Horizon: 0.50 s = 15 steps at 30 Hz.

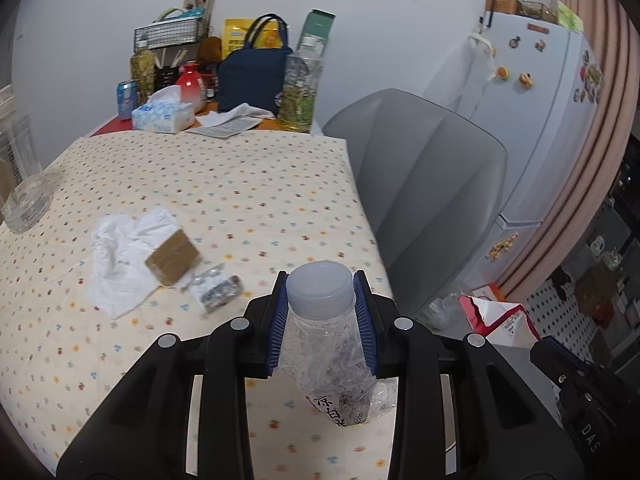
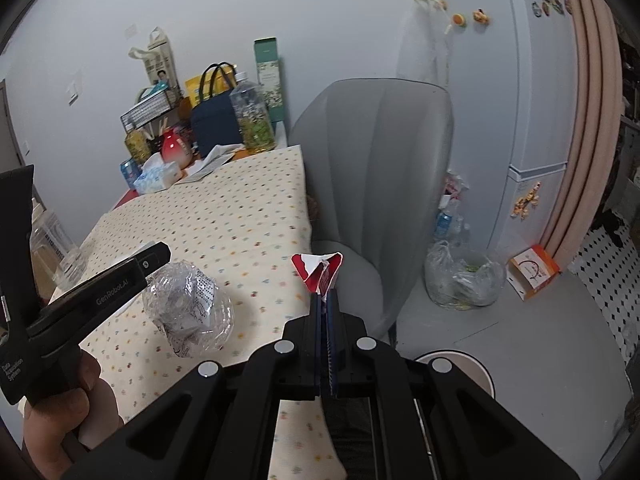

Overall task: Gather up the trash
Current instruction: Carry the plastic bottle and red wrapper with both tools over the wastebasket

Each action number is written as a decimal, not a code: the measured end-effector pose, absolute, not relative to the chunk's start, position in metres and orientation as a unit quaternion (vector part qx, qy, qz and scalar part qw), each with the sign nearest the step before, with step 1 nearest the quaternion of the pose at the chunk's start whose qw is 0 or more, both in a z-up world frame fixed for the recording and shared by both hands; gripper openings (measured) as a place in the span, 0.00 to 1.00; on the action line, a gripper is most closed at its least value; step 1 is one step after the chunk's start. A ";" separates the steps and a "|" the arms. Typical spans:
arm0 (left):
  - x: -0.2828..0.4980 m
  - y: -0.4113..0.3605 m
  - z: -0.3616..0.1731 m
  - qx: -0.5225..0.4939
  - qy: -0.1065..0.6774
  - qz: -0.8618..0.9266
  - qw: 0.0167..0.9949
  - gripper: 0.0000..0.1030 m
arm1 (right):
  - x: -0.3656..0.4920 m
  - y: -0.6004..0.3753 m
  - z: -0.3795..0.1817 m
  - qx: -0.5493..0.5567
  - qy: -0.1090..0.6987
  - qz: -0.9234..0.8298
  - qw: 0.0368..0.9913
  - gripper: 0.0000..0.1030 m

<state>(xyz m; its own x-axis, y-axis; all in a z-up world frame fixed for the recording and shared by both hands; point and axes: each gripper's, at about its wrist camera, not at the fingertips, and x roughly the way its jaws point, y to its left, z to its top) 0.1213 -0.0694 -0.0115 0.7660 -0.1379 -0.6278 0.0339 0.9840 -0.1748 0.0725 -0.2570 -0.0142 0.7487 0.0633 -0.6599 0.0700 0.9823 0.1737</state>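
Observation:
My left gripper [image 1: 321,280] is shut on a crushed clear plastic bottle [image 1: 328,344] with a white cap, held above the dotted tablecloth [image 1: 240,184]. From the right wrist view that bottle [image 2: 188,312] hangs off the left gripper's finger [image 2: 120,280], with a hand [image 2: 60,420] under it. My right gripper [image 2: 326,300] is shut on a torn red and white carton [image 2: 318,272]; the same carton [image 1: 500,316] shows at the right of the left wrist view. On the cloth lie a crumpled white tissue [image 1: 116,256], a brown packet [image 1: 172,258] and a small foil wrapper [image 1: 216,288].
A grey chair [image 2: 380,184] stands at the table's right edge. On the floor beyond it sit a clear plastic bag [image 2: 464,280], an orange box [image 2: 534,272] and a white fridge [image 2: 532,120]. Bottles, a navy bag [image 1: 252,76] and a tissue box [image 1: 162,114] crowd the far end.

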 end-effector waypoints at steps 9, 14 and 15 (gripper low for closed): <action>0.124 -0.127 -0.013 -0.046 0.346 -0.090 0.933 0.31 | 0.059 -0.306 -0.018 0.105 0.353 -0.045 0.929 0.04; 0.125 -0.158 -0.020 -0.029 0.353 -0.116 0.928 0.31 | 0.051 -0.329 -0.026 0.108 0.359 -0.071 0.924 0.04; 0.125 -0.165 -0.022 -0.025 0.355 -0.121 0.927 0.31 | 0.050 -0.335 -0.029 0.109 0.362 -0.077 0.923 0.04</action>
